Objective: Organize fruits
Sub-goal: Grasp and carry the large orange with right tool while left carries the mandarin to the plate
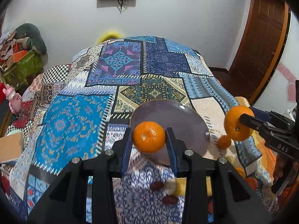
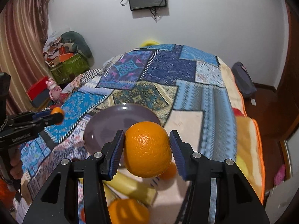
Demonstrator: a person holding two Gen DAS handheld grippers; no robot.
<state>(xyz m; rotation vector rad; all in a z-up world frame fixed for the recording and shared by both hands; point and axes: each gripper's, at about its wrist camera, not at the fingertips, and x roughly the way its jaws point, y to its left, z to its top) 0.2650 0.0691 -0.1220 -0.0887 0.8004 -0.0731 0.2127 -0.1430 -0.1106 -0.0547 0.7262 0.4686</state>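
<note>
My left gripper is shut on a mandarin and holds it over the near rim of a grey plate on the patchwork bedspread. My right gripper is shut on a larger orange, held just right of the plate. The right gripper and its orange also show in the left wrist view; the left gripper with its mandarin shows at the left of the right wrist view.
More fruit lies on the bed near me: a small orange, dates, a banana and another orange. Boxes and a pink toy stand left of the bed. A door is at the right.
</note>
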